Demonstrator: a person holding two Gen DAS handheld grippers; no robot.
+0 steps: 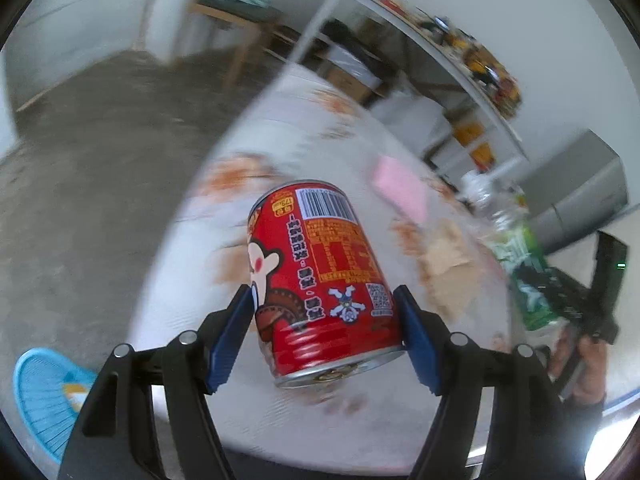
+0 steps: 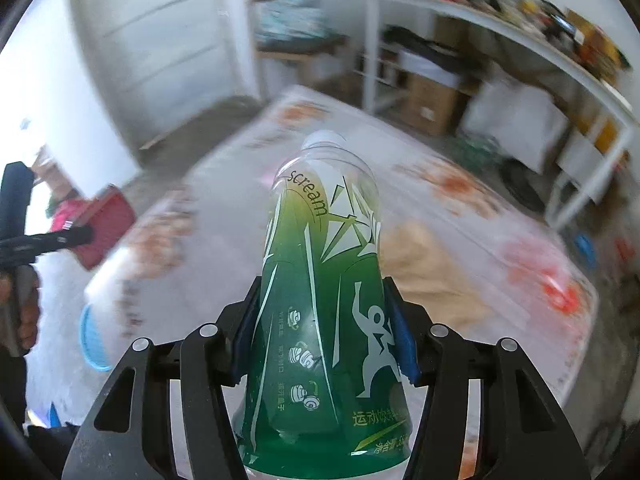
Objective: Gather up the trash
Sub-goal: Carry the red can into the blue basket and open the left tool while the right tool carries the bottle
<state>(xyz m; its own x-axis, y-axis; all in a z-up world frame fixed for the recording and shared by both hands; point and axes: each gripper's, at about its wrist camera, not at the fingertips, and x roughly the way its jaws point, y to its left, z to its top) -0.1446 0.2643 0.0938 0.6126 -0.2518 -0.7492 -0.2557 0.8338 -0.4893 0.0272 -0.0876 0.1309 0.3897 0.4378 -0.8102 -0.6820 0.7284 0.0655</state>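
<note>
Left gripper [image 1: 326, 330] clamped on the red can [image 1: 326, 276]: both blue pads [image 1: 226, 344] press its sides, barcode end pointing away toward 12 o'clock, silver rim at the near end, can tilted slightly and lifted clear above the table [image 1: 304, 136]. Table wears a white cloth with orange-brown print; background is motion-blurred. In the left wrist view a pink flat item [image 1: 400, 186] lies on the cloth at 1 o'clock from the can, a tan crumpled paper [image 1: 450, 264] at 3 o'clock, well apart from it. Blue basket [image 1: 42, 396] sits on the floor at 8 o'clock, beside the table edge. The right-hand tool shows at 3–4 o'clock in that view, carrying the green bottle [image 1: 520, 268], with the person's hand [image 1: 580, 368] on its grip. Right gripper [image 2: 326, 328] clamped on the same green bottle [image 2: 324, 300]: blue pads [image 2: 402, 344] squeeze the labelled body, clear neck end pointing to 12 o'clock, held above the cloth. In the right wrist view the red can is a blur at 9 o'clock in the other tool. White shelving [image 2: 500, 40] with clutter runs from 1 to 3 o'clock along the wall.
</note>
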